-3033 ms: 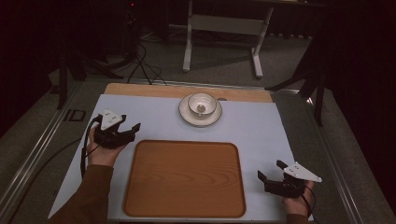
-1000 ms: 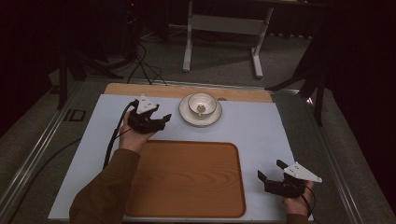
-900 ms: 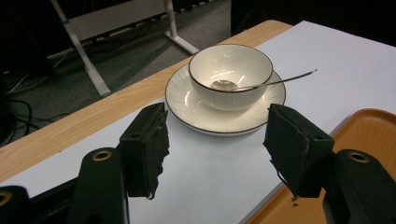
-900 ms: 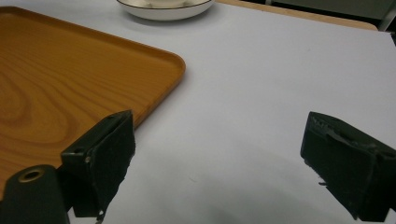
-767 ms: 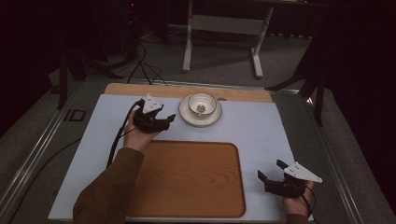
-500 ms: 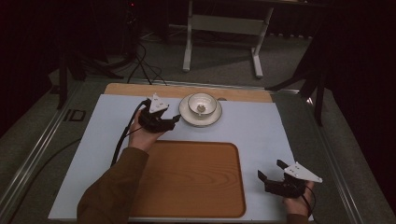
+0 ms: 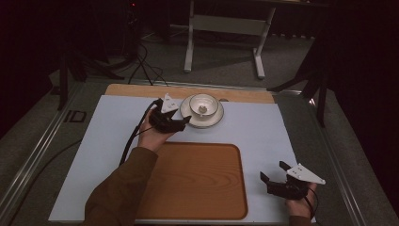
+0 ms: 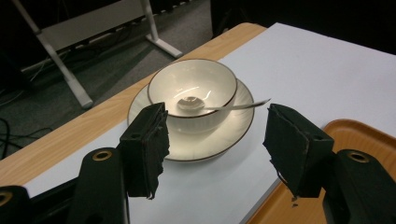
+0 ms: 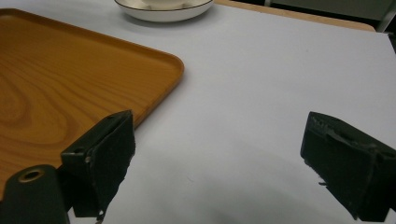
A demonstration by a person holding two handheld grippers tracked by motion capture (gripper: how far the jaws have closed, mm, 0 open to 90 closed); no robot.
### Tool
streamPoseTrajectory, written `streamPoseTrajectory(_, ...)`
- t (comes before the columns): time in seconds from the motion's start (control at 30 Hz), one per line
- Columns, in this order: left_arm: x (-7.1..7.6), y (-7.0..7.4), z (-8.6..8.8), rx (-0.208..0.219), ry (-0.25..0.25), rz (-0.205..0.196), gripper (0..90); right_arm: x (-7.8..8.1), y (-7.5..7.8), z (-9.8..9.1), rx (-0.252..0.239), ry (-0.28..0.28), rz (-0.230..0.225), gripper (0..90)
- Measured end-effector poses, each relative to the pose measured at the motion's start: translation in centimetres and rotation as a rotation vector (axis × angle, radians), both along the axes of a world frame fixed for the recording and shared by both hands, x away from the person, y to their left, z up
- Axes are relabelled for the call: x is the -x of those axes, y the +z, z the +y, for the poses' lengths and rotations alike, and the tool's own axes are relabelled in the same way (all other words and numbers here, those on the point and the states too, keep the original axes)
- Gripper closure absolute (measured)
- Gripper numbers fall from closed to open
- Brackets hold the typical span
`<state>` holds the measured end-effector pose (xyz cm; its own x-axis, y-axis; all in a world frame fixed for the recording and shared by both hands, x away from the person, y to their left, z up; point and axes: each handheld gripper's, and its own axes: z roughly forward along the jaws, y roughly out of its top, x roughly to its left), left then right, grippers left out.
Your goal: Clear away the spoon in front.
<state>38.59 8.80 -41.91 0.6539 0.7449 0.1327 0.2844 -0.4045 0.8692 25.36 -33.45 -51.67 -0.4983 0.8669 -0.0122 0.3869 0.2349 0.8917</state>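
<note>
Along my right gripper I see both jaws spread wide over the pale table, the wooden tray at left, a saucer's rim beyond.

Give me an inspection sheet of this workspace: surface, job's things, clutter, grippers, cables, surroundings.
Surface: pale blue mat over a wooden tabletop, whose strip shows at the far edge.
Job's things: white bowl on a saucer, spoon lying in the bowl with its handle over the rim; empty wooden tray at the near side.
Clutter: nothing seen.
Grippers: left gripper open, pointed at the bowl and saucer, touching neither; right gripper open, low over bare mat right of the tray.
Cables: black cable trailing from the left gripper; more cables on the floor.
Surroundings: dark room, grey floor, white stand beyond the table.
</note>
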Motion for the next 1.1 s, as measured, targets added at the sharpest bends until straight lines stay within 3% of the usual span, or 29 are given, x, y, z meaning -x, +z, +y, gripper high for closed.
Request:
streamPoseTrajectory(0.33,-0.9,-0.5,-1.6,-0.032,-0.007,0.014,38.7,0.0,0.0,-0.1,-0.006,-0.006,-0.001,10.1)
streamPoseTrajectory(0.73,-1.8,-1.4,-3.8,-0.038,-0.024,0.041,38.4,0.0,0.0,-0.2,-0.009,-0.007,-0.005,10.1)
streamPoseTrajectory(1.1,-3.5,-2.5,-5.0,-0.076,0.005,0.070,42.8,0.0,0.0,-0.2,-0.011,-0.007,-0.005,10.1)
